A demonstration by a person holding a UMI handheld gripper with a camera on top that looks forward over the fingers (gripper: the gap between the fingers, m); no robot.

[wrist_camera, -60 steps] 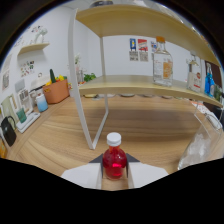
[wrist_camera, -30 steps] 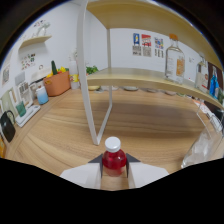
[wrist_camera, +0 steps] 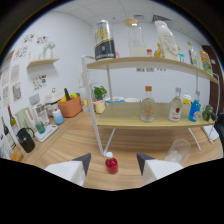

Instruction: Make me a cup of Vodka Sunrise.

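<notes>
Red liquid fills the small white-capped bottle (wrist_camera: 111, 164) standing upright on the wooden table (wrist_camera: 75, 145), between your gripper's (wrist_camera: 113, 161) spread fingers with a gap on each side. A clear plastic cup (wrist_camera: 178, 149) sits ahead to the right. Beyond, the two-tier wooden shelf (wrist_camera: 150, 116) carries several bottles.

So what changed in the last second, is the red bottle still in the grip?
No. The gripper has let go of the red bottle and pulled back and up; the bottle stands on the wooden table between the open fingers, with gaps either side. More of the shelf and its bottles now shows. Everything else stayed put.
</notes>
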